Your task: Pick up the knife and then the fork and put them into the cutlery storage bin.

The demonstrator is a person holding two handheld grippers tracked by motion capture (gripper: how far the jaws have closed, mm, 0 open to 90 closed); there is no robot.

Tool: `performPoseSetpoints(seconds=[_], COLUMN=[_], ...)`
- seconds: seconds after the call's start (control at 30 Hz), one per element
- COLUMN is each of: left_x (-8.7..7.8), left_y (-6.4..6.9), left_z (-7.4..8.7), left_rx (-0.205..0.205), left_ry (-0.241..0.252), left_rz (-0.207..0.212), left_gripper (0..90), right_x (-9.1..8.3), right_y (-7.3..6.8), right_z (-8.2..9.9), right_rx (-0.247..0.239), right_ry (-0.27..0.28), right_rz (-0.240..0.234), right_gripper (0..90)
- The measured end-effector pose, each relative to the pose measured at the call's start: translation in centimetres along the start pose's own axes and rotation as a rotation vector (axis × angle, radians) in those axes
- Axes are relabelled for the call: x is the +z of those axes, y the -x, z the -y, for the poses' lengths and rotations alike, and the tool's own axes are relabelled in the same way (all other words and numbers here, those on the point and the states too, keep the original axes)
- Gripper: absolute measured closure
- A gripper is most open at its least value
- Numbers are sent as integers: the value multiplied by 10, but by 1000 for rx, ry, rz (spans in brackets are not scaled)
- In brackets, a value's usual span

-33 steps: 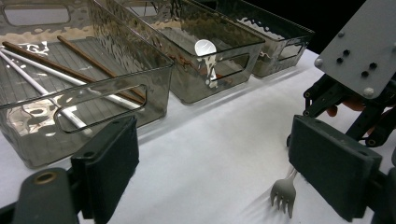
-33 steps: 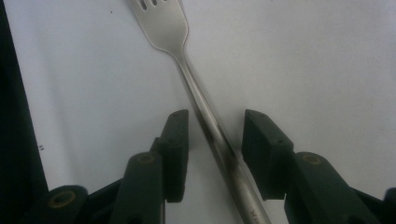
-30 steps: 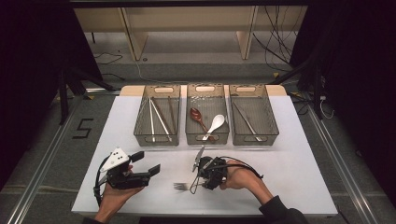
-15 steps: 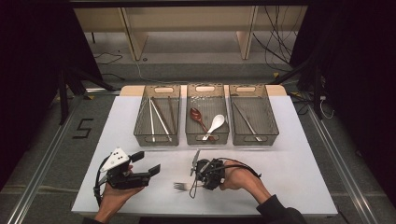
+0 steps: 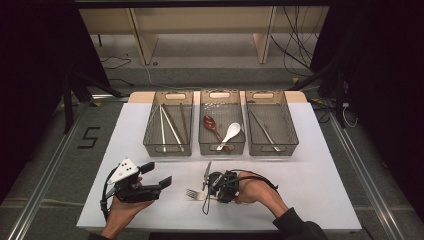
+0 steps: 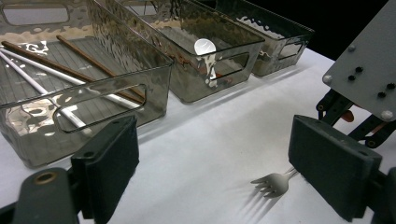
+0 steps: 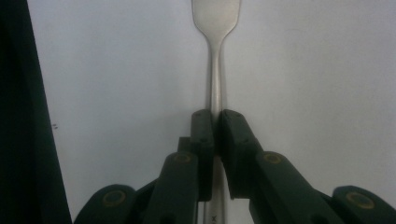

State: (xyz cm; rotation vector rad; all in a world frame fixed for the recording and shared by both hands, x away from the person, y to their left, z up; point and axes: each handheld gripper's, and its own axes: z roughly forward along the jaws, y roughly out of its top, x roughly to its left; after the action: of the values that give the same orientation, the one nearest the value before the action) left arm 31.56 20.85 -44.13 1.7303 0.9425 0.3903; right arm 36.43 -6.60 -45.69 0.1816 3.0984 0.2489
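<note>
A metal fork (image 5: 192, 193) lies on the white table, tines to the left. My right gripper (image 5: 206, 194) lies low over it; its jaws have just been closing and now pinch the fork's handle (image 7: 215, 70) between both pads, seen in the right gripper view (image 7: 215, 116). My left gripper (image 5: 157, 175) is held at the front left, open, with nothing between its pads (image 6: 217, 158). From the left gripper view the fork's tines (image 6: 273, 183) show beyond it, beside the right gripper's grey plate (image 6: 369, 70).
Three clear bins stand in a row at the back. The left bin (image 5: 168, 147) holds chopsticks, the middle bin (image 5: 222, 148) a brown and a white spoon, the right bin (image 5: 271, 148) a metal utensil. White table surface lies between the bins and both hands.
Both hands stay where they were. The right gripper's jaws have drawn in on the fork's handle, barely visible from above.
</note>
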Motion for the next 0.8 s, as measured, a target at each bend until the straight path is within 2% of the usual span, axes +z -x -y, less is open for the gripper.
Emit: performPoseSetpoints(seconds=[0.17, 0.27, 0.43, 0.8], left_x=[0, 0, 0, 0], left_y=[0, 0, 0, 0], left_z=[0, 0, 0, 0], left_rx=[-1, 0, -1, -1], left_ry=[0, 0, 0, -1], left_rz=[0, -1, -2, -2], left_gripper=[158, 158, 157, 157], right_x=[-2, -6, -14, -25], right_y=[0, 2, 7, 17], right_z=[2, 5, 10, 20], right_rx=[10, 38, 55, 110], right_ry=[3, 12, 52, 101], right_rz=[-1, 1, 4, 21], right_gripper=[842, 843, 844, 844])
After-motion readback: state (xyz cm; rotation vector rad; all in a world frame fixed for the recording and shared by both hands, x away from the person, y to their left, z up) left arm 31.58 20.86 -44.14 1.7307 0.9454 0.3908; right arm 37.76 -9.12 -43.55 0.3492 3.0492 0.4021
